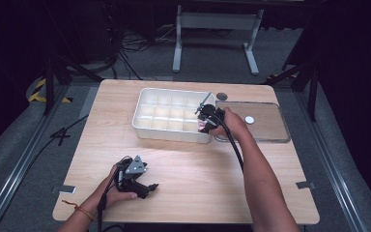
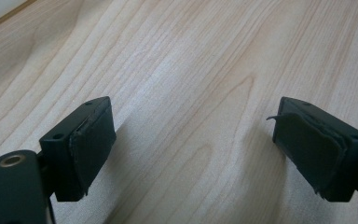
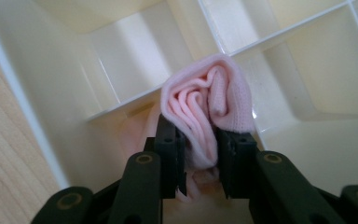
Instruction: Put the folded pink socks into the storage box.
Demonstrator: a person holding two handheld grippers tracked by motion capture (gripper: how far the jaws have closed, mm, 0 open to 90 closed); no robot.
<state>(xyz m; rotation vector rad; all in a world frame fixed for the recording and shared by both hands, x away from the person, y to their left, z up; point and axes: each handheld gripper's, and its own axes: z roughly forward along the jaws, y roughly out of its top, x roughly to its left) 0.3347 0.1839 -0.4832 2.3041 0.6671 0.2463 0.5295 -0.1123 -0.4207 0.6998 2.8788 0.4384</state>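
in the white divided tray (image 1: 147,126), one folded pink cloth (image 3: 209,107), right claw (image 3: 199,161) gripping

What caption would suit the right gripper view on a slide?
Right gripper pinching a rolled pink cloth over a cell of the white divided tray.

Black tongs (image 1: 147,186) topped by a grey three-cornered plate, black trailing cables, red cord bracelet (image 1: 79,209) on left wrist

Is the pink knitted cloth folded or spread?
Folded: the pink knitted cloth is bunched into layered folds between the right gripper jaws, over the white divided tray.
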